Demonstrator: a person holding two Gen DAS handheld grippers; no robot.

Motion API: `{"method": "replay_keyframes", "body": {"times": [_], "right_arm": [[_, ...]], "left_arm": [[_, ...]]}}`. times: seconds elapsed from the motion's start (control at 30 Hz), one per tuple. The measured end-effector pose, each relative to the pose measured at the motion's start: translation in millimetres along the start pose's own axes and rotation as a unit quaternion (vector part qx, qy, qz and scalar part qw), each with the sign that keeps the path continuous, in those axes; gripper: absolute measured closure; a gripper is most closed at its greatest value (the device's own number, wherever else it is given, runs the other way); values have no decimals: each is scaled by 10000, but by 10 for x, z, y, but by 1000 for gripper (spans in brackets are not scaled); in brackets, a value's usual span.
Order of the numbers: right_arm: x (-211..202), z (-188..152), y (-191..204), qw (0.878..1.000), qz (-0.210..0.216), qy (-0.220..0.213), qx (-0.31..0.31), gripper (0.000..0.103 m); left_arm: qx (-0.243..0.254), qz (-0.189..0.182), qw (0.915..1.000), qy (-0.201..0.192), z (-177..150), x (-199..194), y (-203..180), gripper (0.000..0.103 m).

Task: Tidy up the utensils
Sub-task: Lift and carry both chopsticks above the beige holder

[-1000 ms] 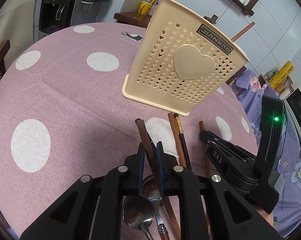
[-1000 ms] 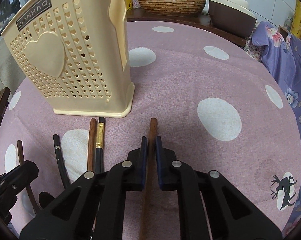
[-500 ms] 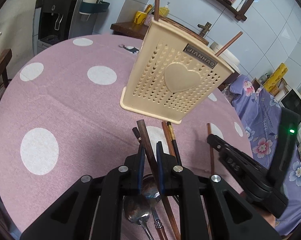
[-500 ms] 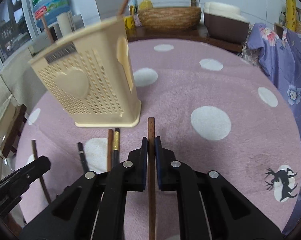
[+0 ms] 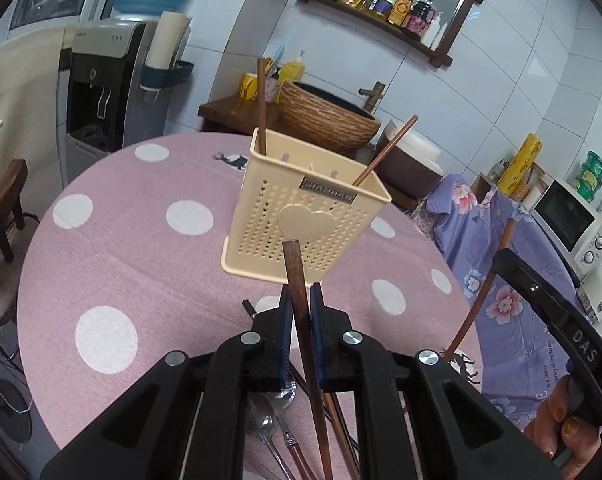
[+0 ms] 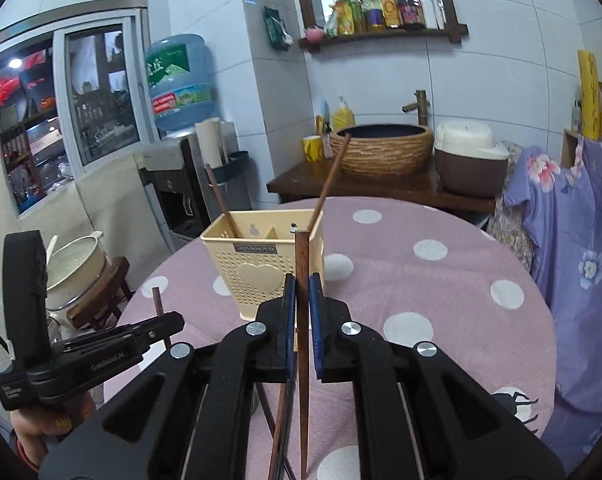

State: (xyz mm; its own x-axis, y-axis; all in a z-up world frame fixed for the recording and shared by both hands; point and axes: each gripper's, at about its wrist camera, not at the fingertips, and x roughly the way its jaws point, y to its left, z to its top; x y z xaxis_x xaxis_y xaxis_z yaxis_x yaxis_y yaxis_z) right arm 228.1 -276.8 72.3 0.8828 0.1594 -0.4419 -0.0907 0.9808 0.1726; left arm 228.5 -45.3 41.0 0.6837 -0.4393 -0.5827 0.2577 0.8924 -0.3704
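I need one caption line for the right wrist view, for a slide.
Right gripper shut on a brown chopstick, raised before the cream utensil holder on a polka-dot tablecloth.

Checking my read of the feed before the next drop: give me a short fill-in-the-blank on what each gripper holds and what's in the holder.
1. The left gripper has its jaws shut on a brown wooden ____.
2. The right gripper holds one too, so ____ chopsticks are lifted at once.
3. The cream utensil holder already has ____ chopsticks standing in it.
4. The raised shape on the holder's front is a ____.

Missing words: chopstick; two; two; heart
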Motion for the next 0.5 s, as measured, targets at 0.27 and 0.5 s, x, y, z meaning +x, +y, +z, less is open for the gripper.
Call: {"method": "replay_keyframes", "body": {"times": [0.27, 0.5], "right_arm": [[-255, 73, 47, 9998, 178, -101, -44, 95], [-387, 181, 148, 9992, 228, -260, -207, 95]], "left_arm": [[75, -69, 9999, -138, 67, -169, -41, 94], [221, -37, 9991, -353, 179, -332, -95, 95]]}}
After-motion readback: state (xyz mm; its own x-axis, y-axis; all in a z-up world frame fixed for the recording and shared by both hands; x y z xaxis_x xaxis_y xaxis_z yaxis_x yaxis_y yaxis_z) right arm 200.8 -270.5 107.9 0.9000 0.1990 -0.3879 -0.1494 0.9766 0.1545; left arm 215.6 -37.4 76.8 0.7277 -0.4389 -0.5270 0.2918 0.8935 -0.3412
